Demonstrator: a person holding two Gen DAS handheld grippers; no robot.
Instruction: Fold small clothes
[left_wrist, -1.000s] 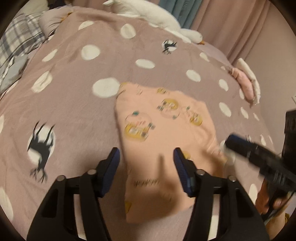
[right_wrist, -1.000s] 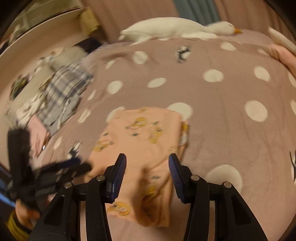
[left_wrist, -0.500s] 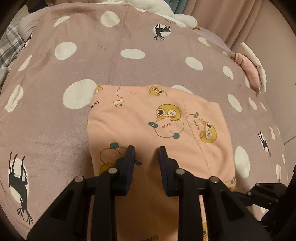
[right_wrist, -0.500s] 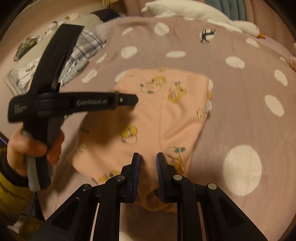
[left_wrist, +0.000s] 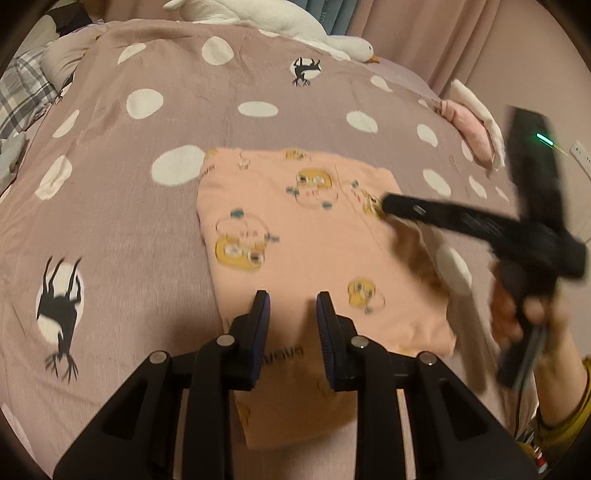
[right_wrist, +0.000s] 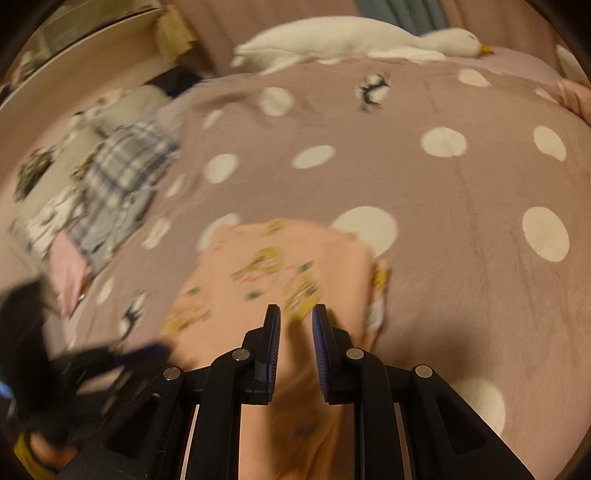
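Observation:
A small peach garment with yellow cartoon prints (left_wrist: 295, 236) lies folded flat on the mauve polka-dot bedspread (left_wrist: 147, 206). My left gripper (left_wrist: 291, 306) hovers over its near edge, jaws partly open, holding nothing. My right gripper shows blurred in the left wrist view (left_wrist: 391, 203), over the garment's right side. In the right wrist view the right gripper (right_wrist: 295, 317) has a narrow gap between its jaws, above the garment (right_wrist: 266, 280), with no cloth visibly pinched. The left gripper appears there as a dark blur (right_wrist: 110, 358) at lower left.
A white plush goose (left_wrist: 280, 22) lies along the far edge of the bed. Plaid clothes (right_wrist: 118, 173) are piled at the left. A folded pink and white stack (left_wrist: 472, 129) sits at the right edge. Curtains hang behind.
Both grippers lifted back from the garment. My left jaws opened wider than half a second ago. The right gripper swung across to the garment's right side.

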